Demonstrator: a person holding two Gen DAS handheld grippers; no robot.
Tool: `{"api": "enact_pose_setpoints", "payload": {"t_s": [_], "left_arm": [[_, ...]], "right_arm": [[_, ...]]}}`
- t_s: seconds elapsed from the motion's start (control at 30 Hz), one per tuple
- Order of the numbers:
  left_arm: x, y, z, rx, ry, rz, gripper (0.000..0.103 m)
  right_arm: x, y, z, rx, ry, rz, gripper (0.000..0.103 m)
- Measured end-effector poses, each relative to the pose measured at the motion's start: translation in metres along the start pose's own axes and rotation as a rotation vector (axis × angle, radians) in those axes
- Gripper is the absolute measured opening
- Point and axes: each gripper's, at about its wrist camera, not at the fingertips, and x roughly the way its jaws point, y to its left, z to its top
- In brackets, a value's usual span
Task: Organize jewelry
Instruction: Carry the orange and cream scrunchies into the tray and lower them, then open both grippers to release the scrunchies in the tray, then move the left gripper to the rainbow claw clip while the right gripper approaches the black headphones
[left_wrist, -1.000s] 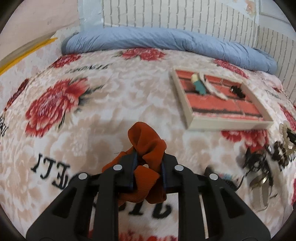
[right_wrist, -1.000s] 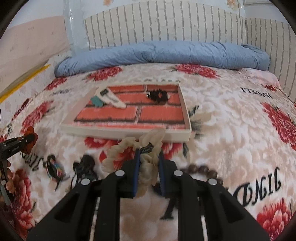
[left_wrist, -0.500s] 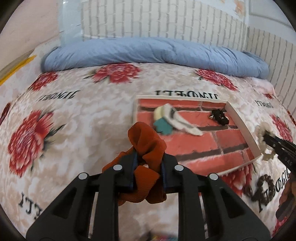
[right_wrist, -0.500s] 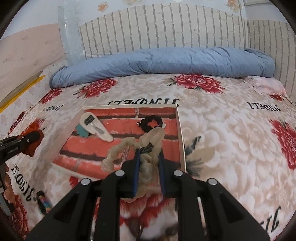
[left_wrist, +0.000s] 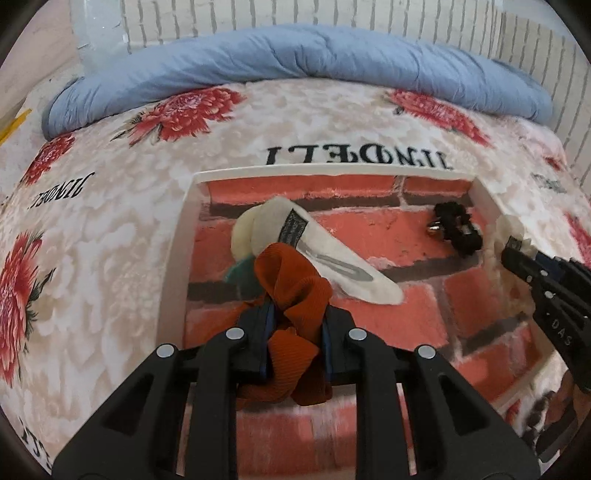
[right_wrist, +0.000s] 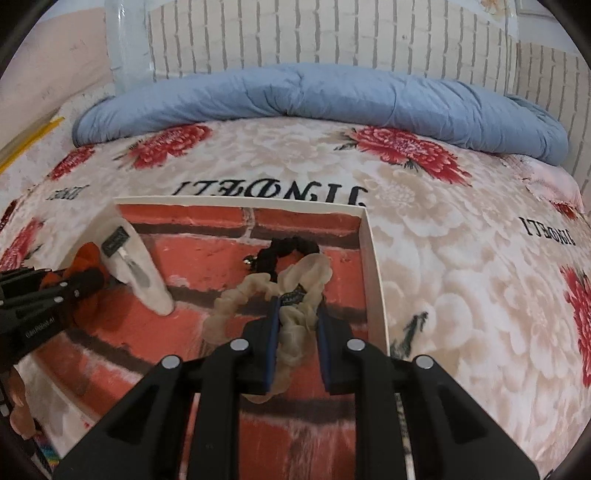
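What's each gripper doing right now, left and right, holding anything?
Left gripper: closed on the orange scrunchie, over the tray.
Right gripper: closed on the cream scrunchie, over the same tray.

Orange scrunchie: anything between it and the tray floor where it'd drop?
Partly. The orange scrunchie, clamped in the left gripper, hangs over the tray, beside the white hair clip. Bare floor lies nearer the camera.
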Motion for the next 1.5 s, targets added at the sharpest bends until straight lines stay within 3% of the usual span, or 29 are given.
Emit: {"api": "enact_pose_setpoints", "payload": {"t_s": [0.37, 0.53, 0.6, 0.7, 0.83, 0.9, 0.97, 1.07, 1.23, 1.5], "left_arm": [[0.029, 0.009, 0.023, -0.006, 0.010, 0.059, 0.023], [0.025, 0.013, 0.021, -0.028, 0.007, 0.055, 0.041], [0.022, 0.013, 0.020, -0.024, 0.006, 0.054, 0.052], [0.009, 0.016, 0.018, -0.022, -0.029, 0.040, 0.068], [-0.019, 0.017, 0.013, -0.007, -0.076, 0.025, 0.083], [-0.040, 0.018, 0.007, 0.020, -0.119, 0.056, 0.094], [-0.058, 0.021, 0.001, 0.040, -0.155, 0.083, 0.098], [-0.089, 0.033, -0.017, 0.059, -0.203, 0.094, 0.098], [-0.124, 0.056, -0.044, 0.035, -0.220, 0.113, 0.098], [-0.165, 0.073, -0.093, 0.025, -0.247, 0.112, 0.098]], "right_arm": [[0.037, -0.010, 0.013, 0.016, 0.041, -0.025, 0.019], [0.042, -0.014, 0.012, 0.049, 0.082, -0.005, 0.026], [0.039, -0.015, 0.012, 0.048, 0.074, -0.010, 0.043], [0.027, -0.016, 0.013, 0.038, 0.056, -0.015, 0.059], [0.006, -0.022, 0.014, 0.039, 0.036, 0.023, 0.073], [-0.015, -0.026, 0.014, 0.031, 0.009, 0.029, 0.083], [-0.031, -0.028, 0.013, 0.015, -0.013, 0.026, 0.089], [-0.061, -0.030, 0.007, -0.024, -0.053, -0.020, 0.093], [-0.097, -0.039, -0.007, -0.017, -0.083, -0.072, 0.095], [-0.138, -0.040, -0.042, 0.058, -0.101, -0.071, 0.098]]}}
